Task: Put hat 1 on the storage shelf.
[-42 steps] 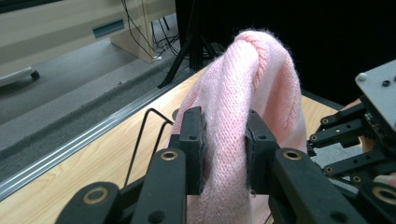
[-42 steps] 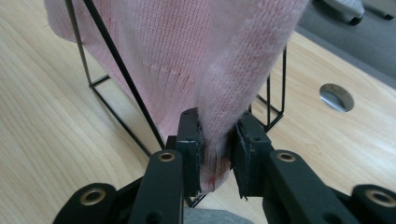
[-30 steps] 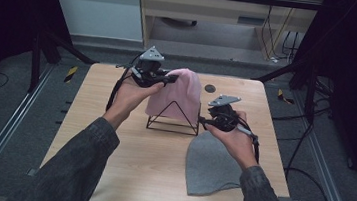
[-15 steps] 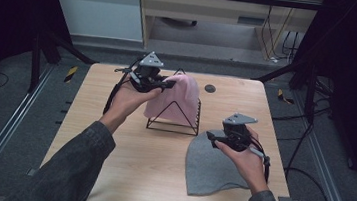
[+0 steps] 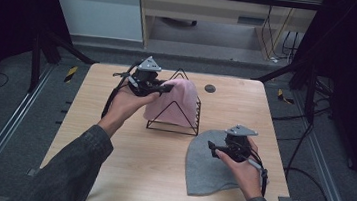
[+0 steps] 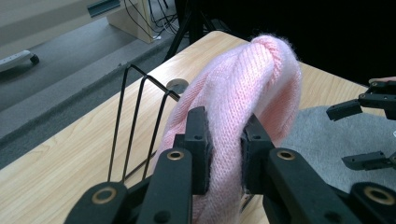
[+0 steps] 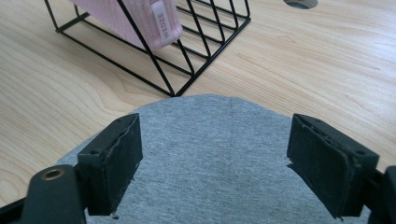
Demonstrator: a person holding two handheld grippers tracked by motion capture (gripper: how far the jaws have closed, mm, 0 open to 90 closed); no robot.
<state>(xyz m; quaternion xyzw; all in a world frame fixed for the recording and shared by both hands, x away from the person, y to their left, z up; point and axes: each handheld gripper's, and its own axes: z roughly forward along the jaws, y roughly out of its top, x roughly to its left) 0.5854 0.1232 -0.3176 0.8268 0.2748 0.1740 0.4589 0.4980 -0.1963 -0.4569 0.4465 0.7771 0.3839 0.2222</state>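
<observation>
1. We have the pink knitted hat (image 5: 173, 105) draped over the black wire rack (image 5: 175, 111) near the middle of the bench (image 5: 109, 163). Our left hand-held gripper (image 5: 160, 87) is clamped on a fold of the knit, with both pads (image 6: 201, 149) pressed into it in the left gripper view.
2. The grey hat (image 5: 207, 166) lies flat on the bench just beside the rack, on the side nearer us, touching nothing else that we can see.
3. Our right hand-held gripper (image 5: 216, 148) hangs just above the grey hat with its jaws spread wide and nothing between them; they have just been opening. In the right gripper view its pads (image 7: 114, 158) sit on either side of the hat's rounded crown without pinching it.
4. We judge the pink hat nearly settled on the rack, needing only release.
5. The grey hat is not yet gripped, so its handling is all still ahead.
</observation>
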